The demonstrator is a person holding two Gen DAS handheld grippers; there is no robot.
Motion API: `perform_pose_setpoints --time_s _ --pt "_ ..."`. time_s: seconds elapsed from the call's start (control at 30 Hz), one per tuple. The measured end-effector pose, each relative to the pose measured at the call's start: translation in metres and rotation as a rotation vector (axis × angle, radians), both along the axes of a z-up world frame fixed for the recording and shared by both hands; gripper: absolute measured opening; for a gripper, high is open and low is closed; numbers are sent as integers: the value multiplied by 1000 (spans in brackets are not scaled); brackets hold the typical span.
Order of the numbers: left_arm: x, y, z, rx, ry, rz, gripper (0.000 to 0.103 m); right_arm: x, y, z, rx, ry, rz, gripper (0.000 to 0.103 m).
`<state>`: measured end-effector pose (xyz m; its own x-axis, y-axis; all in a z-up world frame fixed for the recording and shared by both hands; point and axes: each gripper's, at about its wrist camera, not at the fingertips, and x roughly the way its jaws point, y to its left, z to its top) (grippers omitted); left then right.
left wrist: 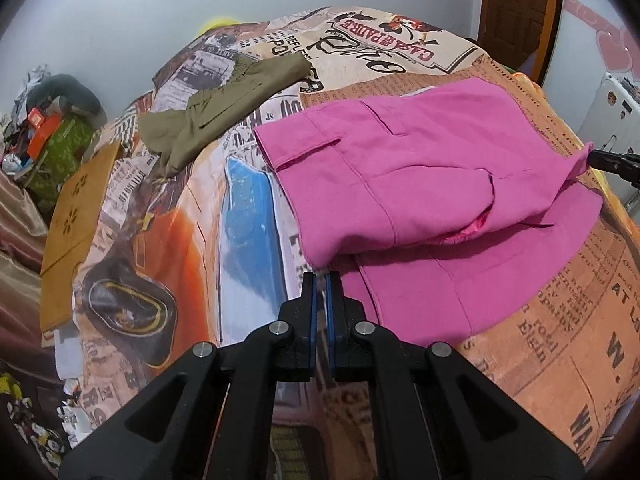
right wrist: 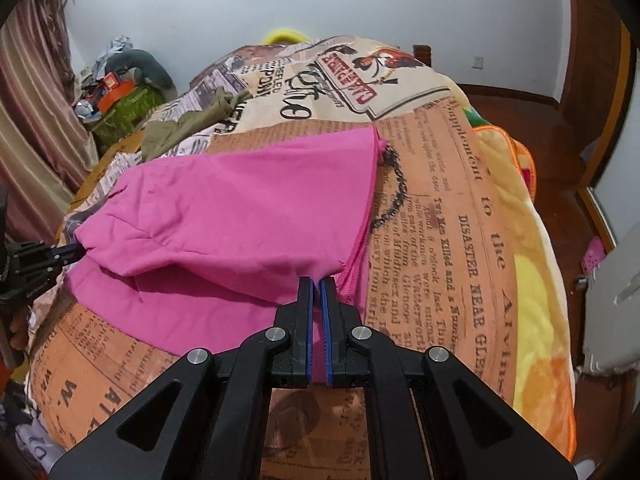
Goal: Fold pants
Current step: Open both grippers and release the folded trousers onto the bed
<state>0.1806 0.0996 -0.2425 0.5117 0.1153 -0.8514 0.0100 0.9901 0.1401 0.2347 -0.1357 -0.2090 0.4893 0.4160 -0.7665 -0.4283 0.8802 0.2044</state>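
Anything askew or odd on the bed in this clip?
The pink pants are mid-fold, the top layer crooked over the lower one, with both tongs pinching its corners. The olive pants lie crumpled further back, not folded.

Bare bedspread (left wrist: 248,208) left of the pink pants (left wrist: 420,184) w/ room to pass, centre-left of left wrist frame. Olive garment (left wrist: 224,120) blocks upper left; tan board (left wrist: 76,216) sits at left edge. In right wrist frame, open bedspread right of pants; clutter pile (right wrist: 116,96) upper left, off the bed.
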Motion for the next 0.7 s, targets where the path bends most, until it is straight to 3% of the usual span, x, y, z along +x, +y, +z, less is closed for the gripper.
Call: perform_pose_setpoints --time_s 0.07,0.13,0.2,0.37,0.47,0.7 --pt "-2 1 4 9 -6 14 11 -4 1 4 -40 -22 -8 14" --pt "-3 2 10 18 -11 29 38 -9 1 9 -50 -42 -7 34" --pt "-4 2 19 25 -38 42 56 -16 0 18 -40 -80 1 41" --pt "-2 -8 39 28 -77 10 62 -26 11 34 -48 -126 45 46" --pt "1 -23 44 46 -82 -50 76 -31 26 38 -46 -131 107 49" --pt "13 -62 29 131 -44 -188 77 -34 64 17 -105 -91 224 50"
